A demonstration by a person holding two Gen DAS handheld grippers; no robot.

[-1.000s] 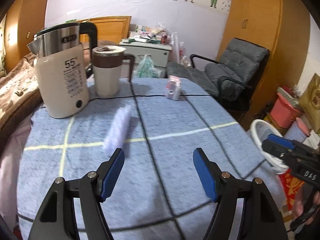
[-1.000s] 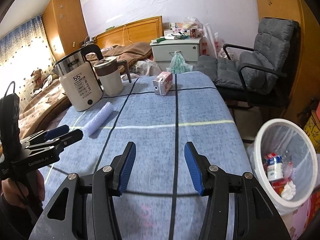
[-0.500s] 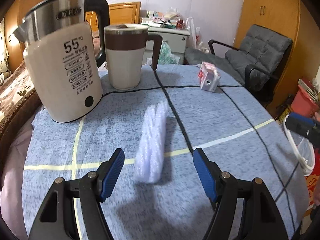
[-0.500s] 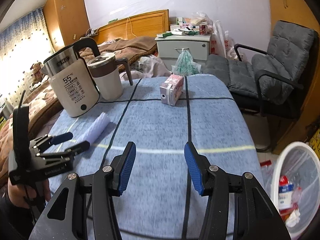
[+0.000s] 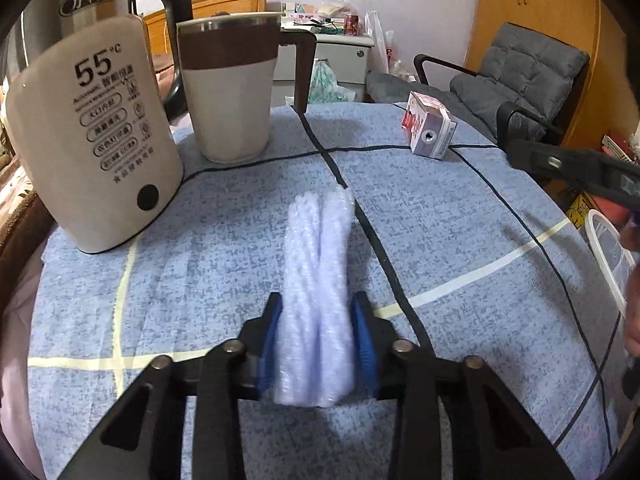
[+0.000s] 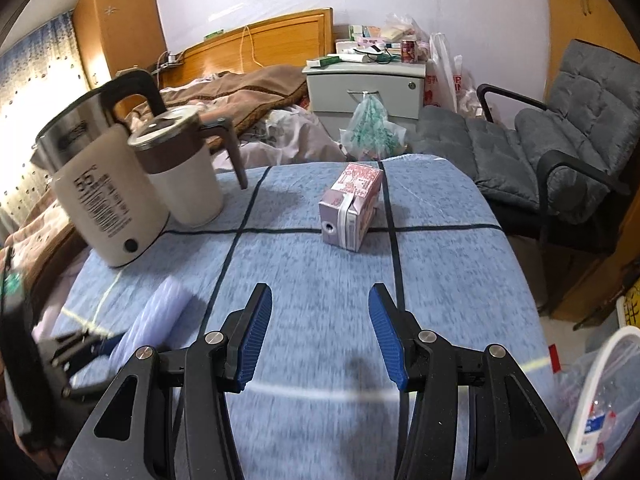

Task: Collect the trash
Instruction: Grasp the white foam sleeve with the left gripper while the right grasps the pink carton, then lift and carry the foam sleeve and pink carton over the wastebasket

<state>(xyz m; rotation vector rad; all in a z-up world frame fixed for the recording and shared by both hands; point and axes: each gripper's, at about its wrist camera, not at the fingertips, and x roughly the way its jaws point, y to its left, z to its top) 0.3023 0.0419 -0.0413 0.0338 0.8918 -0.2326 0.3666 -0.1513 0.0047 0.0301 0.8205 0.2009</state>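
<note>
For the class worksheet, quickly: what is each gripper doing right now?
Left gripper: closed on the white plastic roll, which lies on the table.
Right gripper: open, holding nothing, above the table.

A white roll of bubble wrap (image 5: 320,292) lies lengthwise on the blue tablecloth, its near end pinched between the left gripper's (image 5: 318,344) blue pads. A small pink drink carton (image 6: 352,206), lying on its side, sits ahead of the right gripper (image 6: 320,336), well apart from its spread fingers.
</note>
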